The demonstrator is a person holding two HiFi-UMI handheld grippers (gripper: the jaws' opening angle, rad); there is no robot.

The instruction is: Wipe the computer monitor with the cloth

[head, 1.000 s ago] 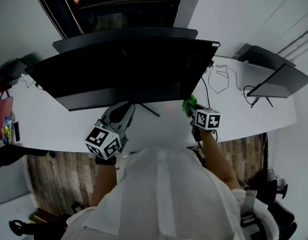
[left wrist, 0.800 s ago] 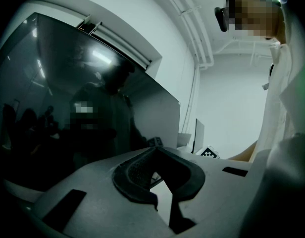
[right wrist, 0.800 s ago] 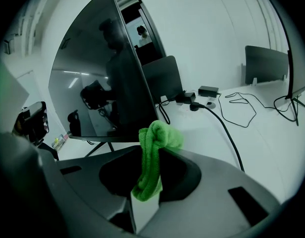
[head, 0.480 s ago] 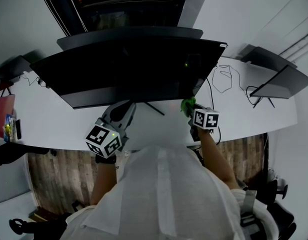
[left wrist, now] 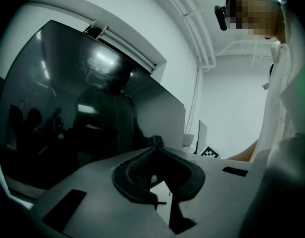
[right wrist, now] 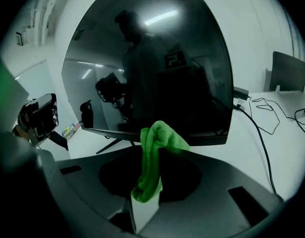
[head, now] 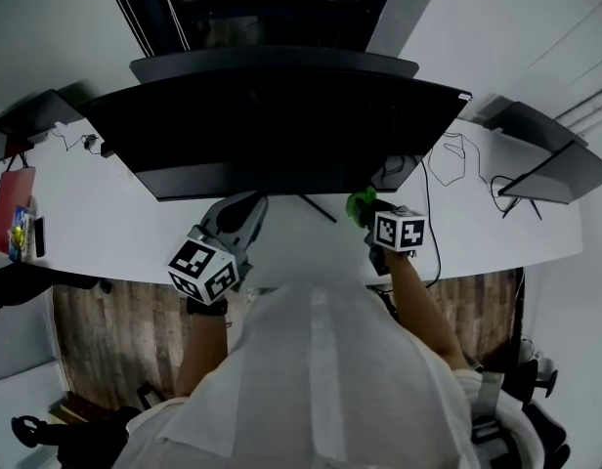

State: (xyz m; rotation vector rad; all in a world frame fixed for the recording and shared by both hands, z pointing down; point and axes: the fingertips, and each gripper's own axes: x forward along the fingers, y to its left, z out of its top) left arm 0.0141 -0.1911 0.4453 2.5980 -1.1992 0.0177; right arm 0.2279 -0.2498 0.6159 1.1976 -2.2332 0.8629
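From the head: looks steeply down over the person's shoulders onto the top of the monitor (head: 281, 130) and the white desk (head: 115, 237), from well above. From the left gripper: sits low and close, faces up across the screen at a slant. From the right gripper: faces that screen nearly head-on, close. Shares the monitor across all three, the cloth (head: 362, 203) across head and right gripper views.

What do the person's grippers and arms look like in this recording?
The left gripper and right gripper are grey shells with a dark hollow round the jaws. Each carries a white cube with black square markers. The person wears a white short-sleeved top.
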